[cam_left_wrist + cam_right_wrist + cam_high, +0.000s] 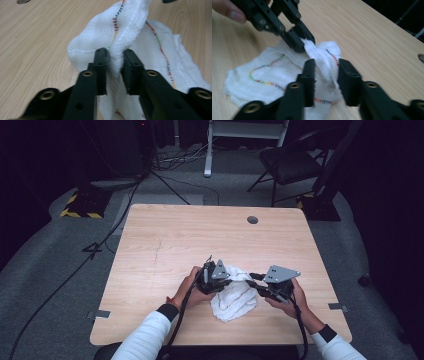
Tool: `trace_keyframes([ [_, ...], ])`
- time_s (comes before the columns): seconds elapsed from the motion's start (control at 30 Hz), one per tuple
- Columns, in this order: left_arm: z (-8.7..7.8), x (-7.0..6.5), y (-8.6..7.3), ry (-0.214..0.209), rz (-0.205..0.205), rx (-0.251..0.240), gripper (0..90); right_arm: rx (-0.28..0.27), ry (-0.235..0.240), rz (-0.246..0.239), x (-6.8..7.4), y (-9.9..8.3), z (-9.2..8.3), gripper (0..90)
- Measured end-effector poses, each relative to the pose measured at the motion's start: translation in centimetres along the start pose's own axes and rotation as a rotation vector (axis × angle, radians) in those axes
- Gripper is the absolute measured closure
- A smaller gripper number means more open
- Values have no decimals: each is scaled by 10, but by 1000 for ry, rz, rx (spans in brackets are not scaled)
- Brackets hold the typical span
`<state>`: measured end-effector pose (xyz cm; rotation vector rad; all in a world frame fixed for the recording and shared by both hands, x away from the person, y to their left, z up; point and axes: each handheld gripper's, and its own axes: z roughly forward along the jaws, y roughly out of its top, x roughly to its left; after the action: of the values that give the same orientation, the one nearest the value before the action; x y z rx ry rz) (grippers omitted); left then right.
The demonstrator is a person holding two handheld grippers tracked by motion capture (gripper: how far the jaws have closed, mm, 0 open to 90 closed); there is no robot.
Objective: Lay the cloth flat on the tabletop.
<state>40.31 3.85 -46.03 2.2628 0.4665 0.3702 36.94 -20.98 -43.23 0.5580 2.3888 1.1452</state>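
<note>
High view: a white cloth [234, 297] is seen crumpled on the wooden table [165, 240], in the lower middle of the frame, between the left gripper [226, 279] and the right gripper [252, 279]. Much of its upper edge is covered there by the two gripper bodies and their grey plates, and the jaw tips are too small to be read. Both forearms in white sleeves are cut off by the bottom edge.

In the left gripper view, a raised fold of the cloth [120, 32], with a line of coloured stitching, is pinched between the nearly closed jaws at the centre of the frame; the top of the fold is cut off by the upper edge. In the right gripper view, the jaws are held partly apart with a bunched ridge of the cloth [272, 72] lying between them; whether the pads are pressed on it cannot be told. The left gripper [304, 42] is seen there at the upper left, clamped on the cloth's tip, beside a blurred fingertip.

The table is light wood with a round hole [252, 220] near its far edge. Grey carpet, cables [75, 270], a folding chair [290, 165] and dark curtains are seen beyond.
</note>
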Motion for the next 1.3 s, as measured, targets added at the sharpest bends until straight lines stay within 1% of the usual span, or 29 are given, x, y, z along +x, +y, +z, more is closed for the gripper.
trace_keyframes([
  [0.03, -1, 3, -1, 7, -12, 2, 815, 14, 8, 12, -1, -2, 1, 583],
  [0.07, -4, 6, -3, 17, -23, 6, 828, 21, 26, 17, -2, -6, 1, 577],
  [0.1, -6, 10, -5, 31, -29, 8, 839, 23, 47, 12, -2, -10, 2, 572],
  [0.17, -12, 19, -10, 35, -67, 2, 844, 42, 82, 26, 0, -17, 6, 555],
  [0.2, -14, 23, -12, 43, -79, -1, 844, 55, 105, 26, 1, -20, 10, 555],
  [0.27, -19, 30, -17, 57, -88, 9, 847, 85, 109, 6, 5, -22, 17, 555],
  [0.3, -20, 32, -20, 61, -99, 14, 850, 103, 121, -1, 6, -23, 22, 569],
  [0.33, -20, 35, -23, 65, -101, 26, 853, 120, 119, -8, 8, -24, 25, 581],
  [0.37, -20, 37, -25, 65, -100, 41, 854, 143, 102, -20, 9, -25, 29, 584],
  [0.4, -20, 38, -28, 65, -99, 51, 857, 162, 99, -26, 9, -27, 32, 593],
  [0.43, -20, 39, -30, 68, -91, 66, 859, 175, 99, -26, 8, -29, 34, 609],
  [0.47, -21, 41, -32, 68, -92, 78, 860, 182, 98, -21, 7, -30, 35, 637],
  [0.53, -23, 45, -36, 60, -105, 84, 861, 182, 101, 4, 3, -33, 34, 708],
  [0.57, -25, 47, -40, 50, -119, 86, 862, 182, 98, 9, 1, -34, 34, 743],
  [0.63, -31, 49, -45, 26, -131, 86, 862, 185, 75, 15, -2, -35, 31, 803],
  [0.7, -36, 50, -49, 7, -144, 84, 862, 186, 64, 29, -5, -37, 30, 826],
  [0.73, -39, 49, -53, -8, -146, 91, 861, 188, 64, 31, -7, -37, 29, 828],
  [0.77, -41, 48, -57, -19, -150, 90, 861, 190, 47, 33, -8, -38, 29, 827],
  [0.83, -45, 45, -64, -32, -159, 97, 858, 190, 21, 43, -10, -38, 28, 782],
  [0.9, -49, 40, -71, -36, -149, 104, 856, 185, 21, 61, -14, -39, 27, 773],
  [0.97, -54, 36, -76, -49, -166, 104, 849, 184, 8, 67, -15, -39, 26, 743],
  [1.0, -56, 34, -78, -44, -169, 95, 841, 181, 8, 68, -15, -39, 25, 742],
  [1.03, -58, 32, -80, -38, -173, 95, 819, 179, 6, 68, -14, -38, 24, 729],
  [1.1, -62, 28, -82, -33, -177, 91, 747, 173, 0, 60, -13, -37, 23, 667],
  [1.2, -66, 25, -81, -10, -184, 68, 661, 137, 5, 47, -9, -33, 16, 611],
  [1.23, -67, 24, -80, 0, -185, 61, 623, 120, 15, 39, -8, -32, 14, 597],
  [1.27, -67, 25, -78, 7, -183, 55, 580, 98, 43, 38, -5, -30, 11, 588],
  [1.3, -67, 24, -77, 11, -184, 47, 560, 85, 55, 25, -2, -29, 9, 583],
])
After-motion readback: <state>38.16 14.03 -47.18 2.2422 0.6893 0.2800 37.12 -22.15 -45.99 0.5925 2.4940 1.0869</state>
